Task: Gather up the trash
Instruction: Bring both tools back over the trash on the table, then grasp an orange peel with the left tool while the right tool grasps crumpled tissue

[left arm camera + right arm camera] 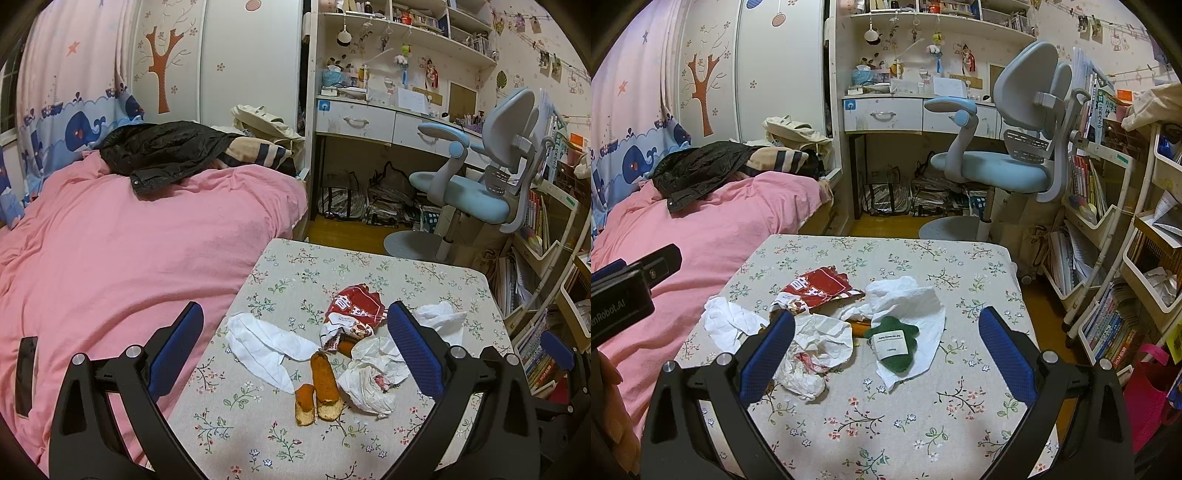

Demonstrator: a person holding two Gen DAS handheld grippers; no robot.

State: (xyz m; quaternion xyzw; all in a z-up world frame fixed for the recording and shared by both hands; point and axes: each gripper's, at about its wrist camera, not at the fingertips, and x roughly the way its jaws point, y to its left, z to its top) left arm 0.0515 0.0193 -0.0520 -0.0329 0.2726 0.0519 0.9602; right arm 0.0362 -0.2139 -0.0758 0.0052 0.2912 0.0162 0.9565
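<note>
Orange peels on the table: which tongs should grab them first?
Probably left. The orange peels lie in plain sight between the open left tongs; in the right view, crumpled tissue mostly hides them.

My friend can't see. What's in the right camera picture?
The open right gripper hovers over a flowery table with crumpled tissues, a torn red wrapper and a green yarn ball. A pink bed is beside it.

child's bedroom, pink bed (129,258), study desk (373,122)
</note>
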